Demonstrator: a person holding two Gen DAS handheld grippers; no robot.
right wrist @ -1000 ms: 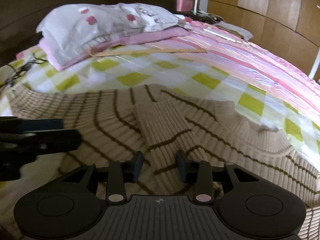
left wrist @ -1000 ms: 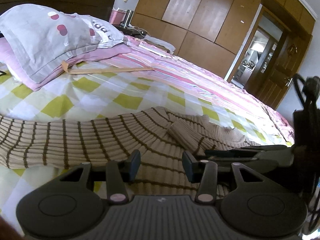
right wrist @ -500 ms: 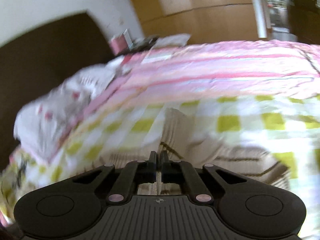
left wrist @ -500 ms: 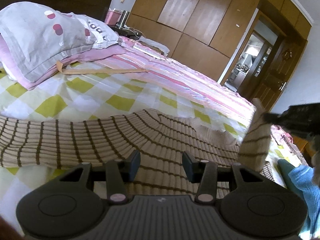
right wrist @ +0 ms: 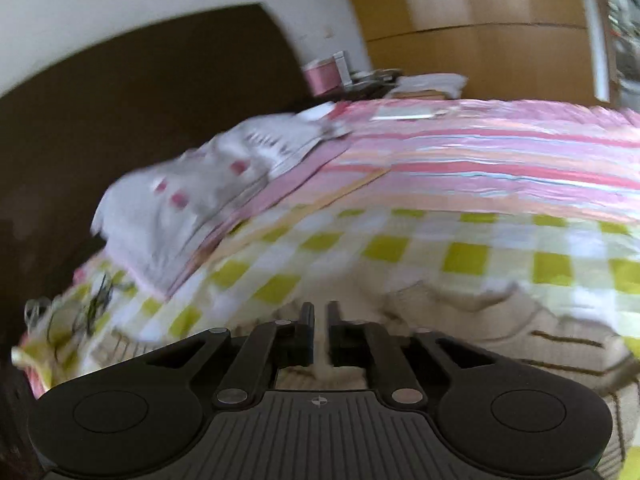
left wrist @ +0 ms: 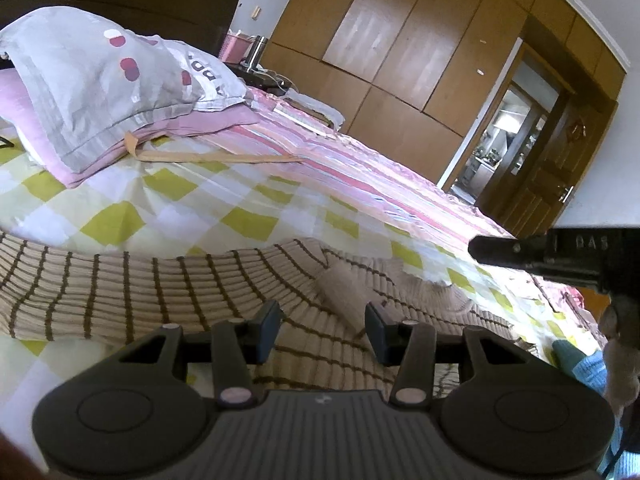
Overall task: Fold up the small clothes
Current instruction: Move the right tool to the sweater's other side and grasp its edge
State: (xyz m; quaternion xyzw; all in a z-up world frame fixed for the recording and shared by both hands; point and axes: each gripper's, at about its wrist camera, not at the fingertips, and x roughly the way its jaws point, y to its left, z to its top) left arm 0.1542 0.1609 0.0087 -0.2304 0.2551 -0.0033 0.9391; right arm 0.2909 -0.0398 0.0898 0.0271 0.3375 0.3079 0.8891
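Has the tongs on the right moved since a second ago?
Yes. The right tongs rose: earlier low against the striped sweater, now up level with the checked bedspread beyond.

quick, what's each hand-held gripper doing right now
Left hand-held gripper: open, empty, over the sweater.
Right hand-held gripper: narrow gap, just opening, nothing held.

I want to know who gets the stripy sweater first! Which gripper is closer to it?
Left. The left gripper hovers low over the stripy sweater, jaws open above its ribbed cloth. The right gripper hangs higher, off to the right, above the bed past the sweater's collar.
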